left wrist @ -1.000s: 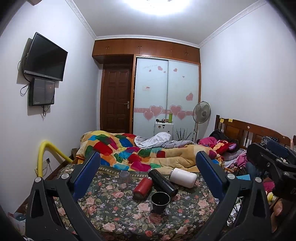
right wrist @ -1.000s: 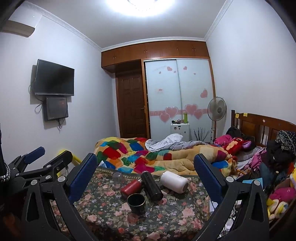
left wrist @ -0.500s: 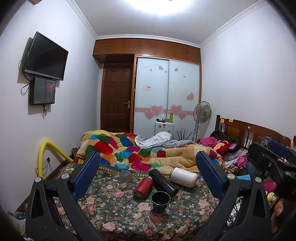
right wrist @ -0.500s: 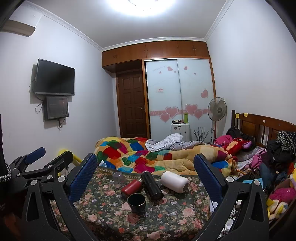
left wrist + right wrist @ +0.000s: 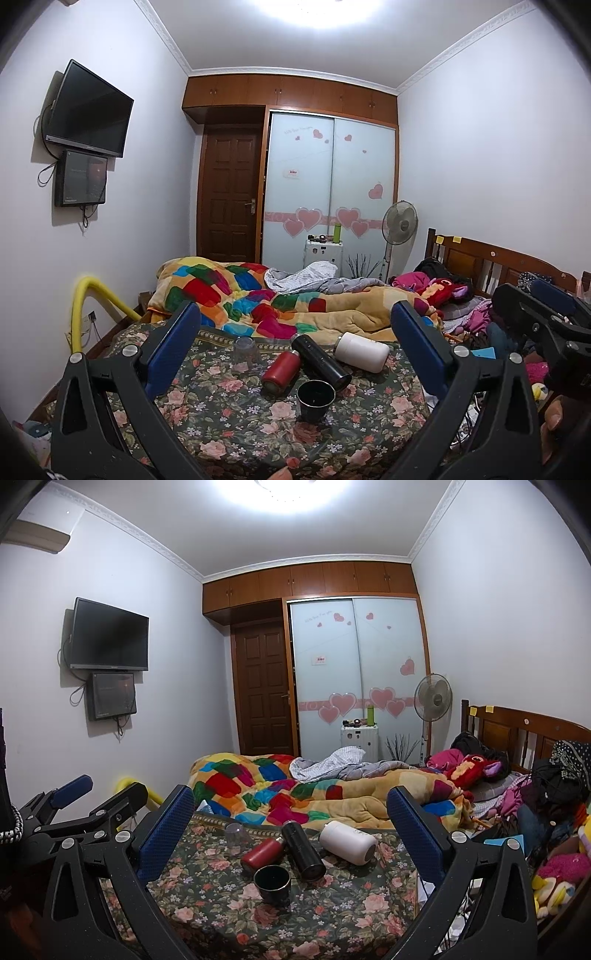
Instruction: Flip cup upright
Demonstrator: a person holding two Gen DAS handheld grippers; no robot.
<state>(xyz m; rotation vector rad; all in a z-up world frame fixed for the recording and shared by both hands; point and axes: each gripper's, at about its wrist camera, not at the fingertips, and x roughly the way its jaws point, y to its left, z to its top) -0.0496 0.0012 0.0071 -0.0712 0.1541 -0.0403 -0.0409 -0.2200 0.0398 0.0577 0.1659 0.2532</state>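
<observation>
Black cup (image 5: 316, 395) stands mouth-up on the floral worktop (image 5: 229, 417), nearest of the vessels, just in front of the black flask (image 5: 320, 363). So one cup already sits as the task wants. Clear glass (image 5: 245, 349) at the far left edge looks mouth-down, can't be sure. Red bottle (image 5: 281, 371), black flask and white bottle (image 5: 360, 351) all lie on their sides, bunched close.

If the glass is the one left: come in from its open left side, pinch mid-wall, lift clear before rotating, keep off the red bottle, which may roll.

Left tongs (image 5: 295, 349) spread wide, nothing between, held level and back from the worktop. Right tongs (image 5: 290, 832) same: spread, empty, level, alongside the left.
</observation>
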